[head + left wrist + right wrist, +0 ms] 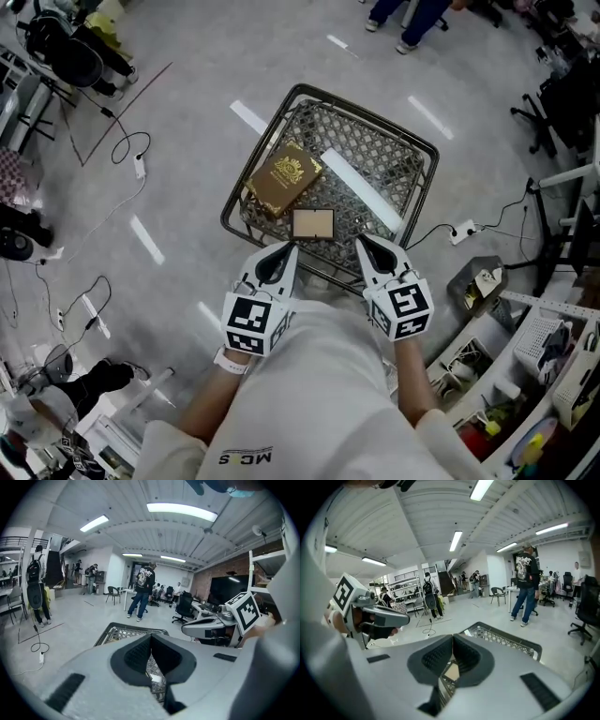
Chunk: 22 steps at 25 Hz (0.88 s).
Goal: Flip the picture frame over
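A small tan picture frame (312,224) lies flat near the front edge of a black wire-mesh basket (394,141). A brown book-like box with a gold emblem (284,178) lies just behind it to the left. My left gripper (286,251) hovers at the basket's front rim, left of the frame, with its jaws shut and empty. My right gripper (364,246) hovers to the frame's right, also shut and empty. In the right gripper view the frame (450,671) shows through the gap below the shut jaws of that gripper (453,637). The left gripper (151,637) shows its tips touching.
A long white reflection (361,190) crosses the mesh. Cables (127,150) run over the grey floor at the left. Shelves and cluttered bins (525,375) stand at the right. A person (140,590) stands beyond the basket, near office chairs (183,606).
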Tool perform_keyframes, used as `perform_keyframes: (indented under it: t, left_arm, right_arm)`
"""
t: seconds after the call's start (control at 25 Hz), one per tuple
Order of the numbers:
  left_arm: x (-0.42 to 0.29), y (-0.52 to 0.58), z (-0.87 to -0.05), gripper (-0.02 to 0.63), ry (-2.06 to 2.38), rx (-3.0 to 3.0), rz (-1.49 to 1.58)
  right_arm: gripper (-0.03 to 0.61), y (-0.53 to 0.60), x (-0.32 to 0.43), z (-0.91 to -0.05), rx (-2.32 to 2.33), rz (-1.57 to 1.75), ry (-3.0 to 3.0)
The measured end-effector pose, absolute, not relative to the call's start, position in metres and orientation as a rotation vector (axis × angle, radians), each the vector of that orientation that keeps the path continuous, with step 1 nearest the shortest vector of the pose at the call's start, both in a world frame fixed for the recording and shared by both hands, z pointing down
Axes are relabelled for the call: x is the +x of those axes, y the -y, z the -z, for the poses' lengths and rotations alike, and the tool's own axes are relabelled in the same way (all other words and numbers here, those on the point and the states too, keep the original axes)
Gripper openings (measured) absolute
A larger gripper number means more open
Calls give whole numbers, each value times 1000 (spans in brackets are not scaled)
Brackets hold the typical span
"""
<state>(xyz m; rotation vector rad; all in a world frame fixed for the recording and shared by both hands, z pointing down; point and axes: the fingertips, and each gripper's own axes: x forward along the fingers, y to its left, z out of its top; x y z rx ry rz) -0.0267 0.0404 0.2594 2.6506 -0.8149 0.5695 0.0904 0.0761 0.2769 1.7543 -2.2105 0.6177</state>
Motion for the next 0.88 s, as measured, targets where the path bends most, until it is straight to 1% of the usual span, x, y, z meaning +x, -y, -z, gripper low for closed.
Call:
perform_keyframes:
  t: [0.32,0.88]
  left_arm:
    - [-21,-46,-226,25,812,2704,-444]
    - [-2,-57,-218,25,769,2764,-426]
  right_arm:
    - [20,-100,106,-234,1921,-486,2211]
    - [20,-108,96,-222,1934,-425,2274]
